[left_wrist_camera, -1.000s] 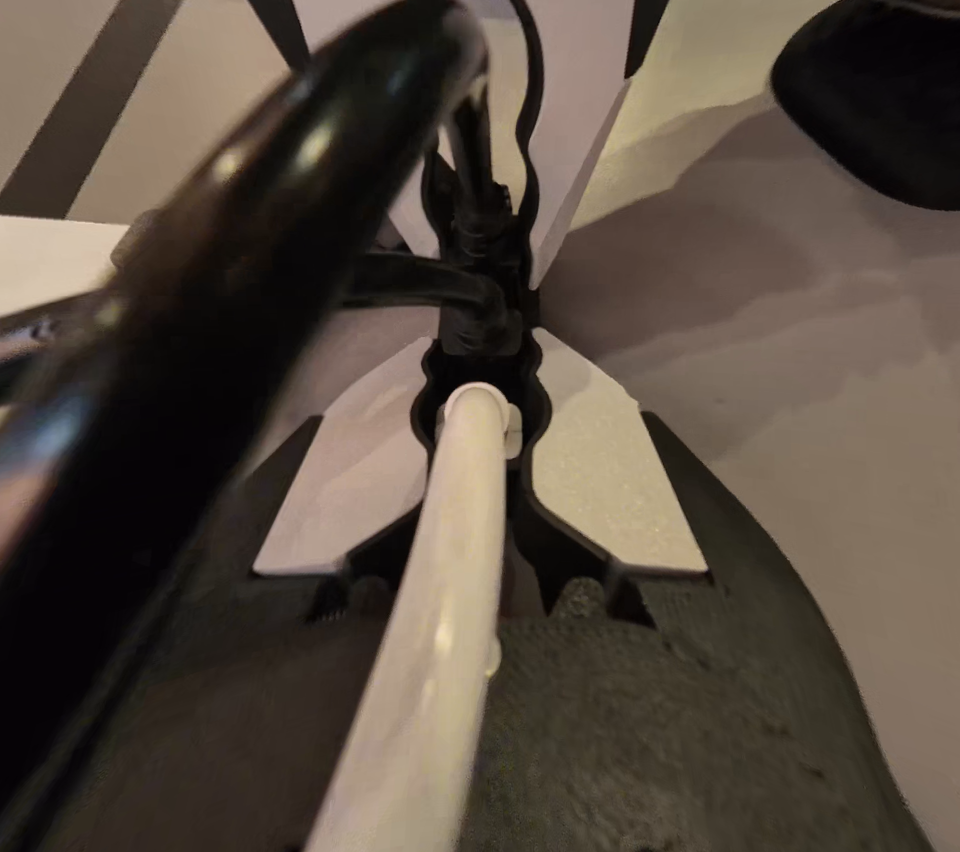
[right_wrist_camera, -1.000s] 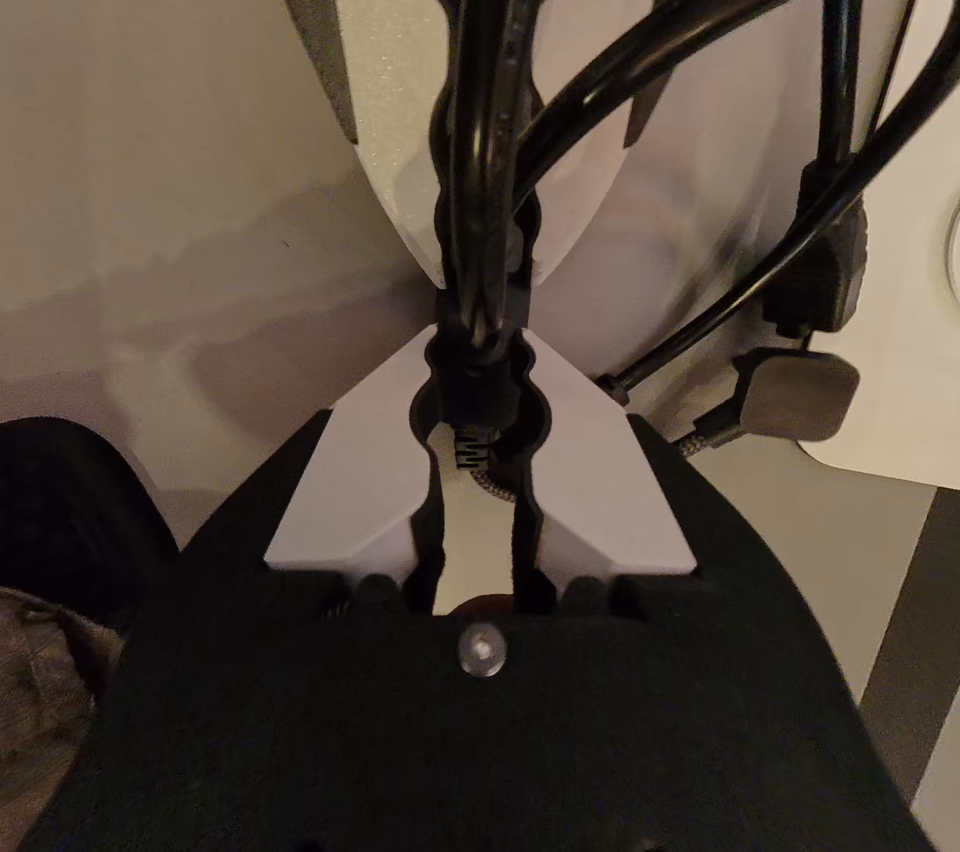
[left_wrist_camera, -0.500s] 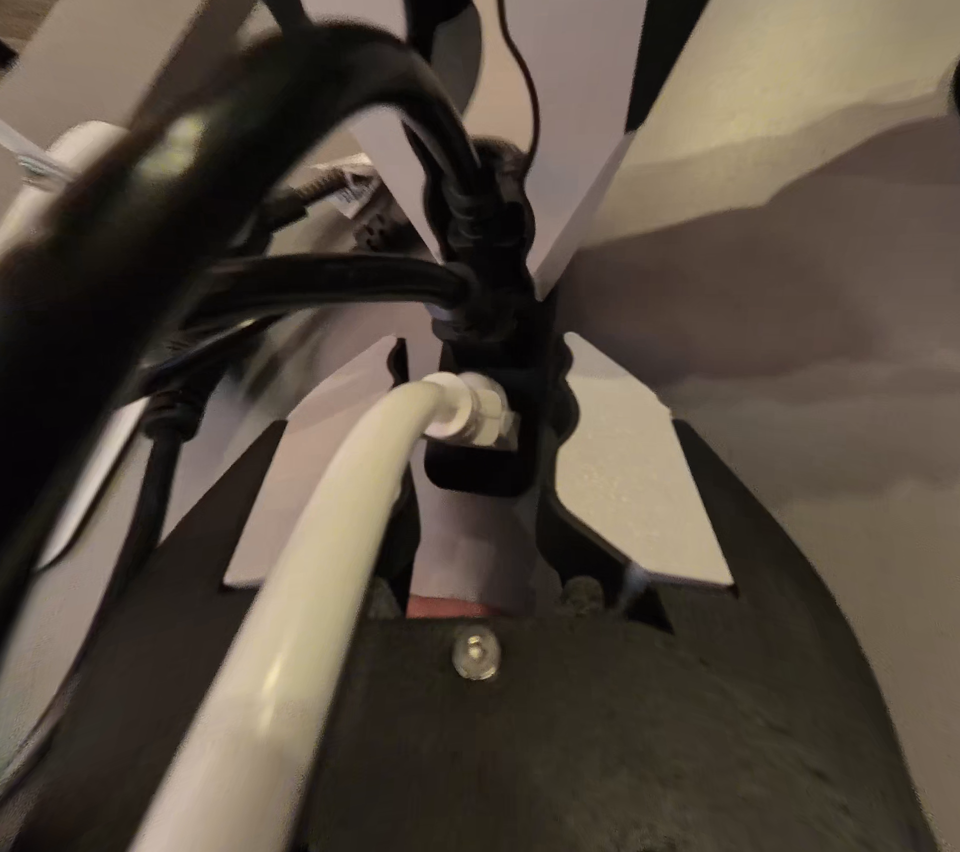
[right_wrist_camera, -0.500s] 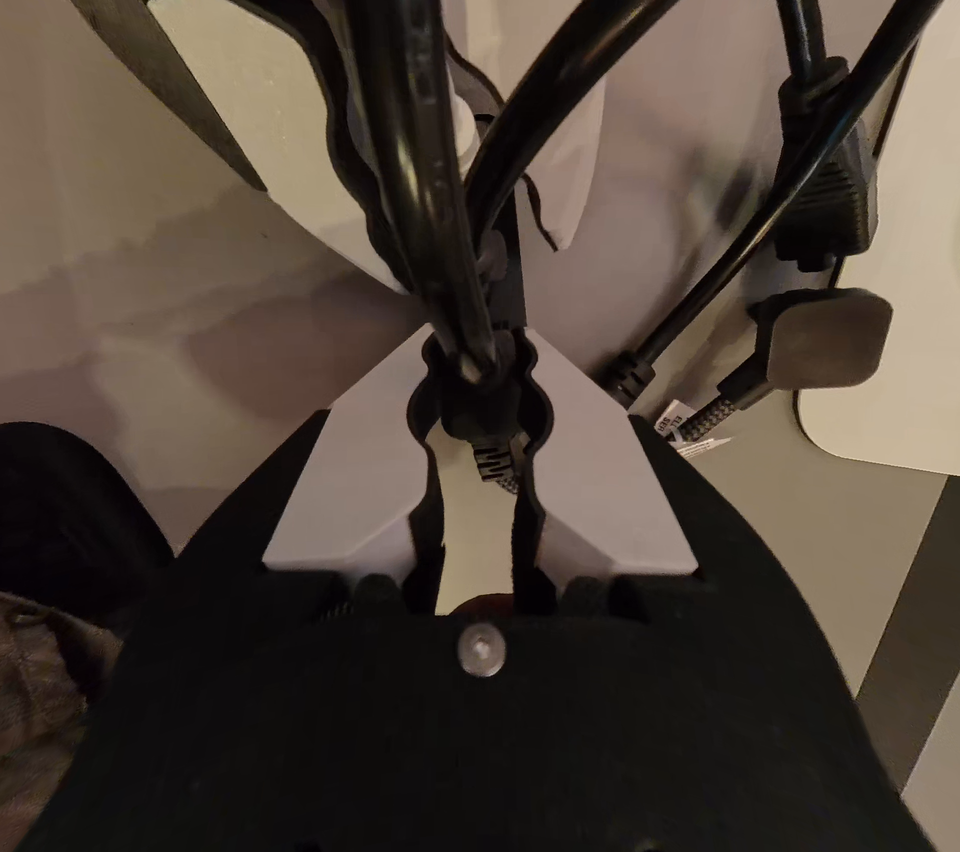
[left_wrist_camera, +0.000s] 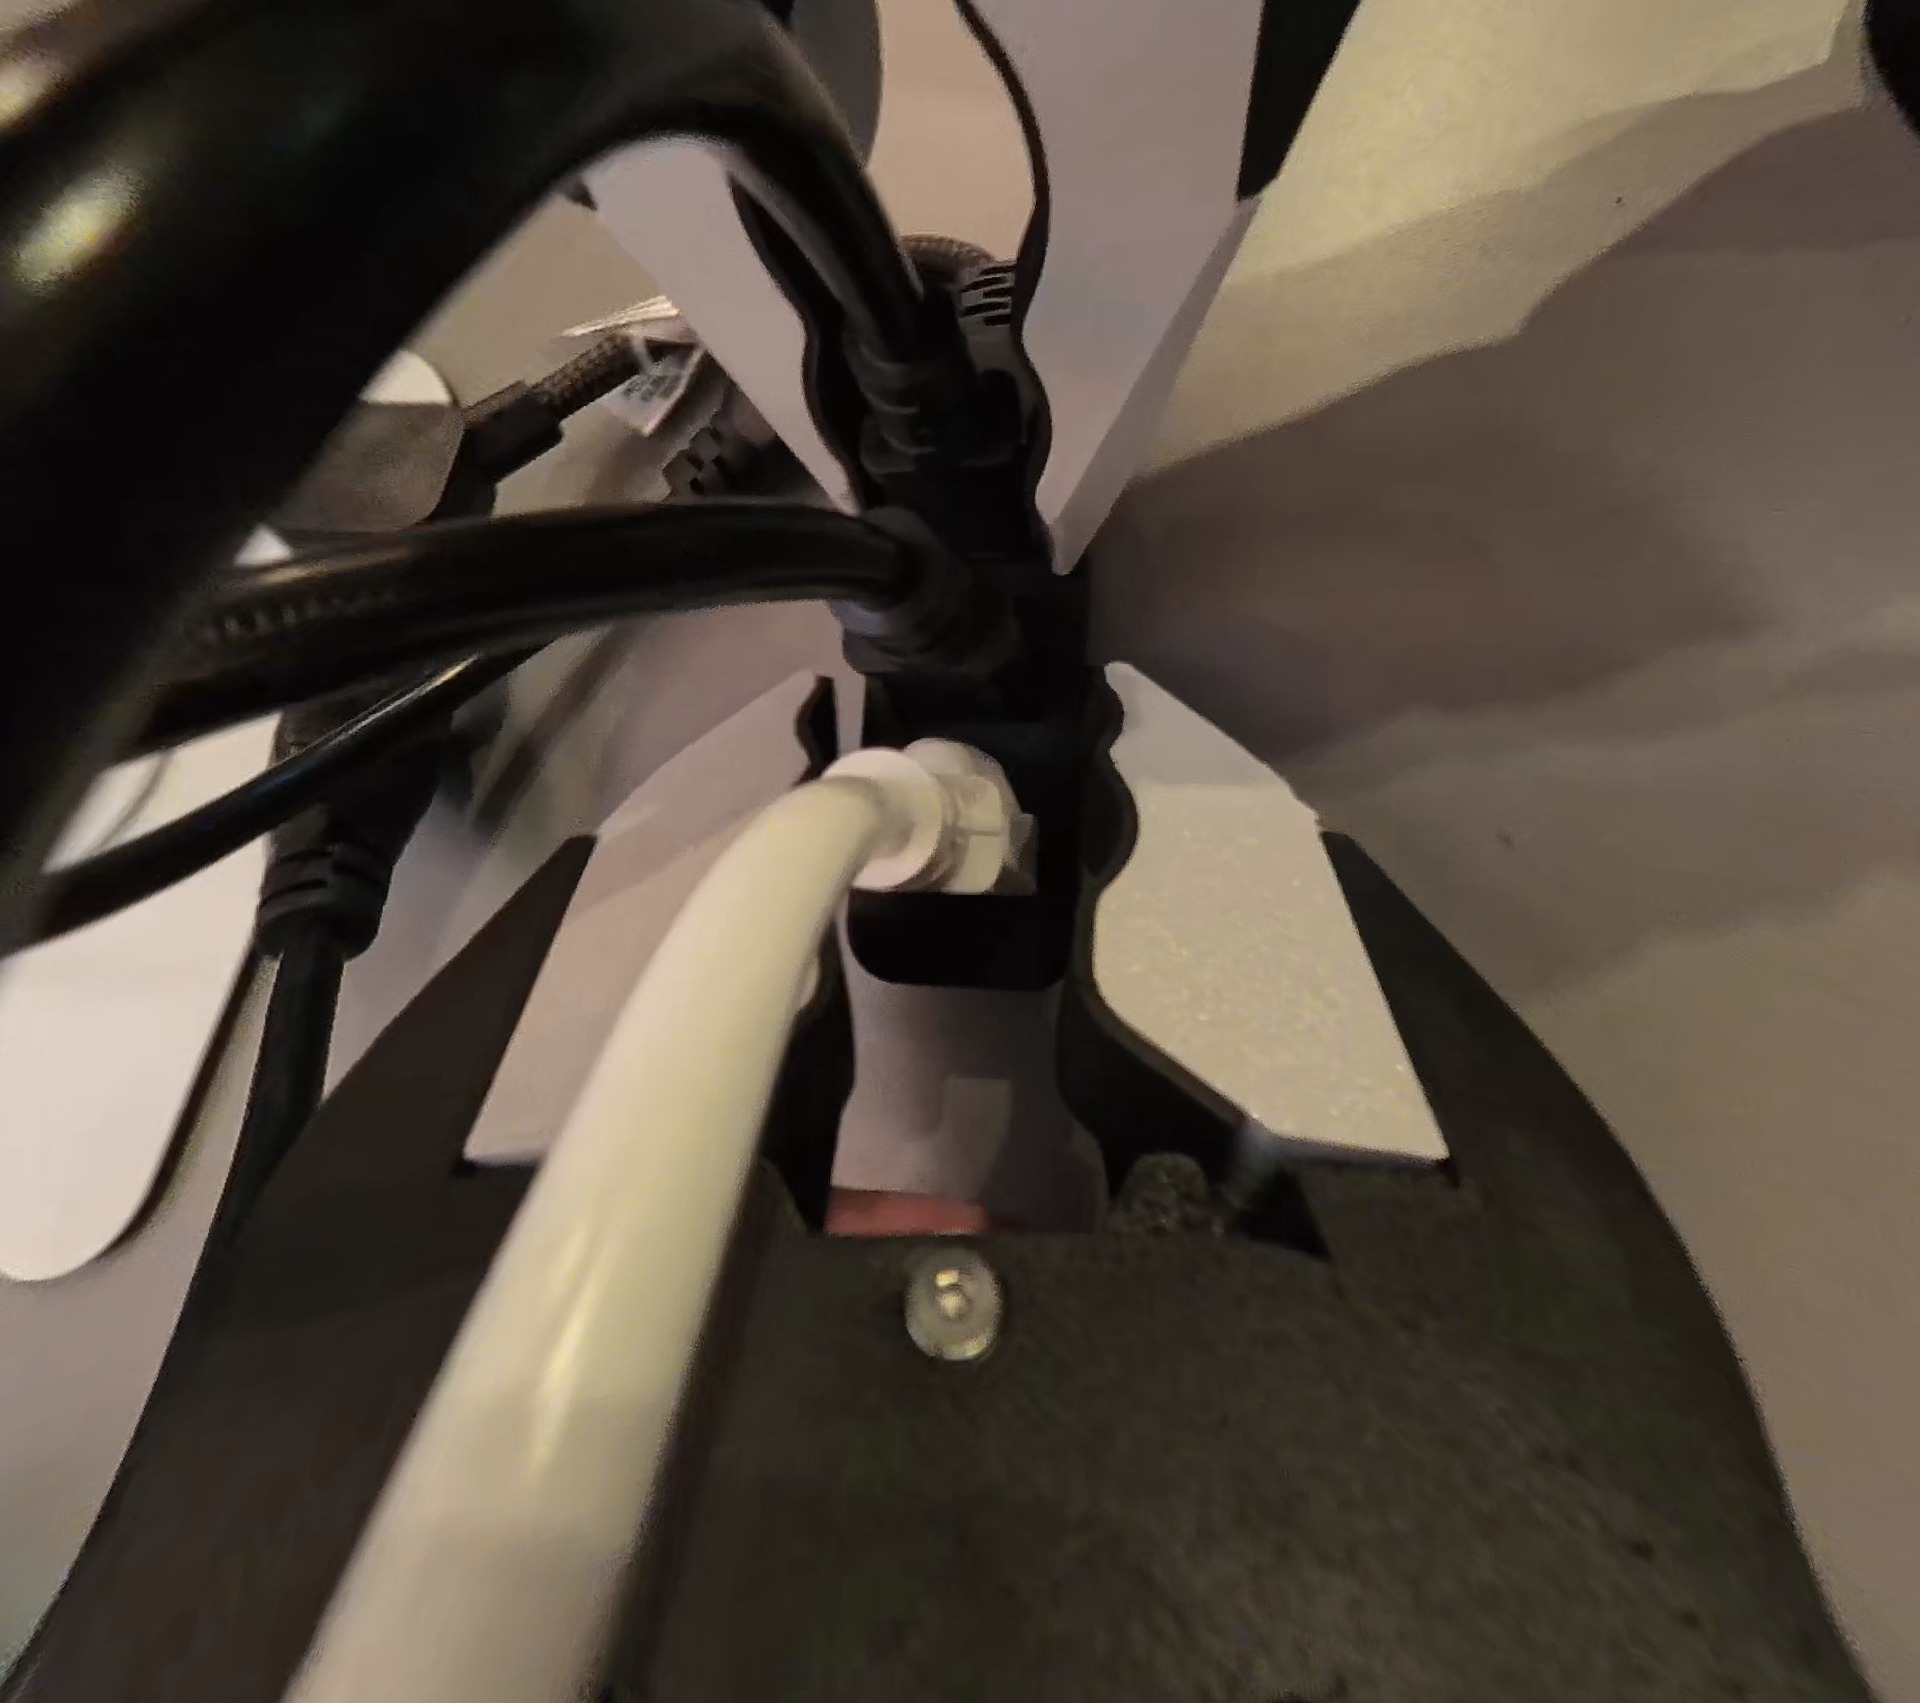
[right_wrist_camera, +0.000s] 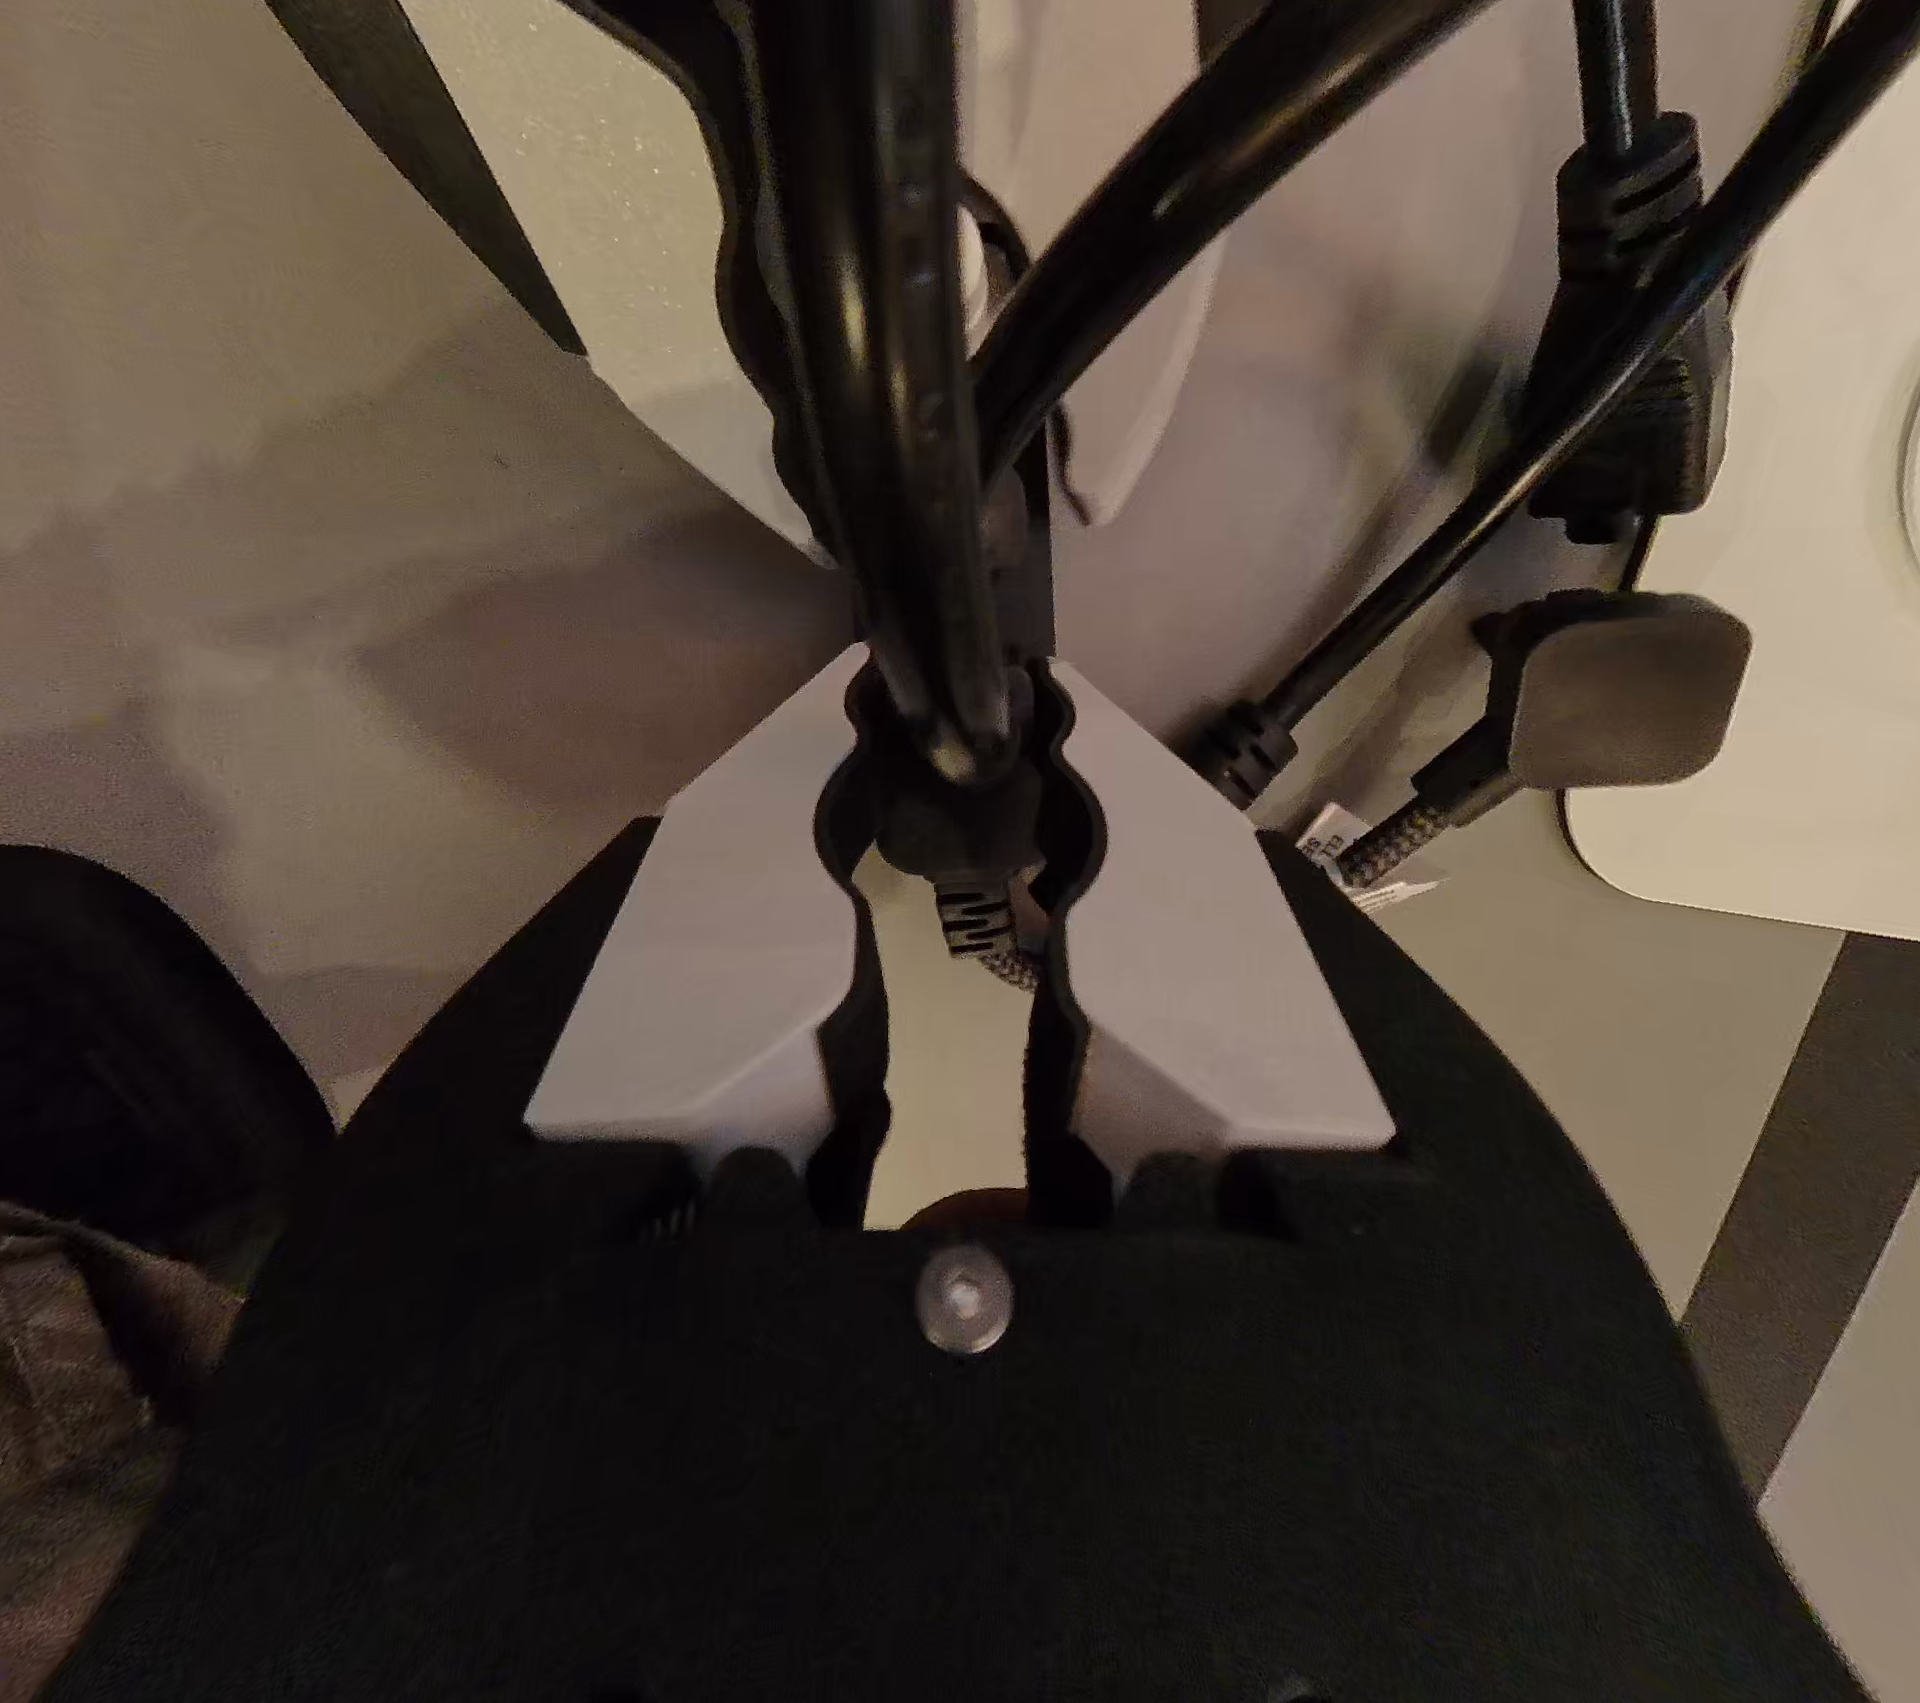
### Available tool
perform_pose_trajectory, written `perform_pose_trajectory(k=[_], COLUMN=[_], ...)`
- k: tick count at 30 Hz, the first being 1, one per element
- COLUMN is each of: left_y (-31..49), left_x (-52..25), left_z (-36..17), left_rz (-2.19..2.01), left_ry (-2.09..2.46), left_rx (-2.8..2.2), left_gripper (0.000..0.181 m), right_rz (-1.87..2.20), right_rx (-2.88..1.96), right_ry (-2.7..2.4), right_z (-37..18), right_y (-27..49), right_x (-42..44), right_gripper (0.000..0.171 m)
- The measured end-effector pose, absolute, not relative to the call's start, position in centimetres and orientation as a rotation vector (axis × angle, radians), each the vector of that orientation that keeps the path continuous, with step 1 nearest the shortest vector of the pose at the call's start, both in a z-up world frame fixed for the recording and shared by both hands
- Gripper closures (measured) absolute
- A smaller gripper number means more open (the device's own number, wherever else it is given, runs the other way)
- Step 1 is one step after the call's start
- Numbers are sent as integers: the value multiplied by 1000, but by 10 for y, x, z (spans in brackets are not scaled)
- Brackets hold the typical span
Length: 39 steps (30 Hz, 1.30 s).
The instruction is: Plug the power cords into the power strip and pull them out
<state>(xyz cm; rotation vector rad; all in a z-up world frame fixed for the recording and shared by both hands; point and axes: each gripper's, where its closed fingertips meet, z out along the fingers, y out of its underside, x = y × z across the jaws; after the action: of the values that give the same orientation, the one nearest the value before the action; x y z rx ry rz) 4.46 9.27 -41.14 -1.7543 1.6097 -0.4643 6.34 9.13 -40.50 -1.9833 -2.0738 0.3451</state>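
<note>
Left gripper (left_wrist_camera: pixel 961 780) was clamped on a black power strip (left_wrist_camera: pixel 961 926), held edge-on between its white fingers (left_wrist_camera: pixel 1195 905). A white cord (left_wrist_camera: pixel 675 1030) ran from the strip's near end back past the camera. Two black cords (left_wrist_camera: pixel 520 573) left the strip to the left, one thick loop blurred close to the lens.

Right gripper (right_wrist_camera: pixel 961 780) faced the left one tip to tip, pinched on a black plug (right_wrist_camera: pixel 951 832) with a braided cord (right_wrist_camera: pixel 1003 957) trailing down between its fingers (right_wrist_camera: pixel 727 957). Thick black cables (right_wrist_camera: pixel 883 251) crossed in front.

Both were held above a pale bench (right_wrist_camera: pixel 260 303). To the right lay a grey flat plug (right_wrist_camera: pixel 1621 697) with braided lead and another black plug (right_wrist_camera: pixel 1631 365) near a white board (right_wrist_camera: pixel 1818 614).
</note>
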Motion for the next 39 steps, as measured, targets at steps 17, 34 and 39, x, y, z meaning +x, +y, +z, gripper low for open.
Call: perform_pose_trajectory(k=[17,34,39], left_y=[94,89,89], left_x=[48,44,46], left_z=[-400,-405,-405], left_rz=[-664,-577,-579], left_ry=[1559,1739,1730], left_rx=[-1722,-1728,-1727], left_gripper=[151,154,154], right_rz=[358,366,273], right_rx=[-1971,-1997,-2043], right_ry=[-2073,-2074,-2066], right_z=[-405,-405,-398], right_y=[91,90,91], right_x=[60,61,68], right_gripper=[148,148,148])
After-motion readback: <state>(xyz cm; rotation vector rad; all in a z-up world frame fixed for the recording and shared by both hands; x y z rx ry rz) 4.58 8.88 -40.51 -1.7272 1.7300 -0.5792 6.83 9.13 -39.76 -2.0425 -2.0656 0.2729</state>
